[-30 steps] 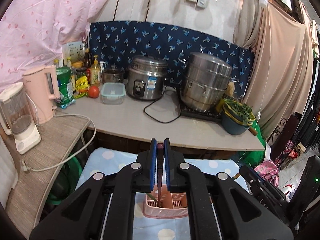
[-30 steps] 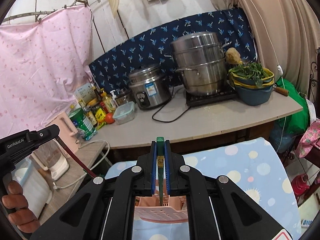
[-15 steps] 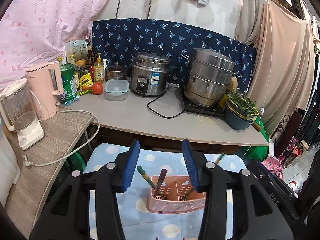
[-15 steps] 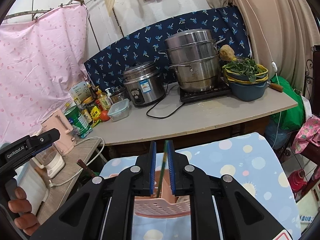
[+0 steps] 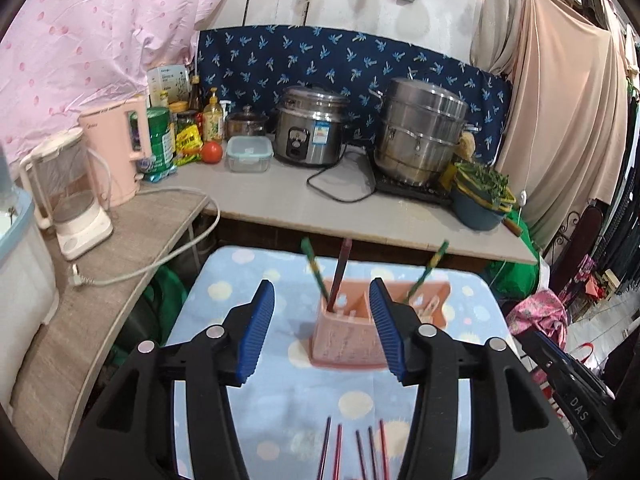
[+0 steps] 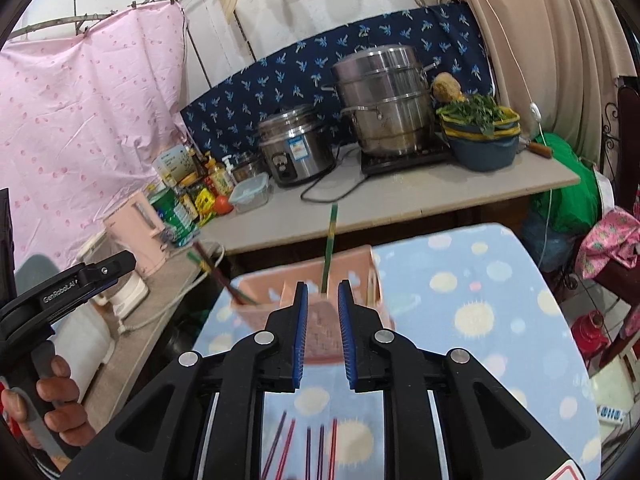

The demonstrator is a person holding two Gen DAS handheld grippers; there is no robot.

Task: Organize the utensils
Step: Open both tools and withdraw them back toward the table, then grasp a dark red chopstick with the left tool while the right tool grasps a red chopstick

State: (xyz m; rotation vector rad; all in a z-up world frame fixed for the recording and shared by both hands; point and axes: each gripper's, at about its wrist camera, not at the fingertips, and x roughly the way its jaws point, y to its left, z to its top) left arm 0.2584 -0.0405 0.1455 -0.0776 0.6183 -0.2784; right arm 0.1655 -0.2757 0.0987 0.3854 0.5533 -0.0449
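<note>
L gripper (image 5: 322, 326): jaws abt half apart, opening, nothing between pads; pink caddy seen thru the gap, beyond tips.
Loose chopsticks (image 5: 352, 452): red/dark, flat on dotted cloth of bench (image 5: 240, 304), below and nearer than both grippers; long axes run roughly along the pointing line, towards caddy.
Caddy (image 5: 348, 340): upright on cloth, ahead of both grippers; green-handled stick (image 5: 314, 266) + dark red one (image 5: 340, 276) lean in L compartment, green stick (image 6: 330, 248) in R compartment.
R gripper (image 6: 322, 330): narrow gap, opening, empty; green stick stands past tips, not gripped.
Nearer hand: can't tell; sticks sit between both.
Vs 1 s ago: both grippers then clamped on a stick over caddy; now let go, sticks in caddy, grippers pulled back, loose sticks now in view.
</note>
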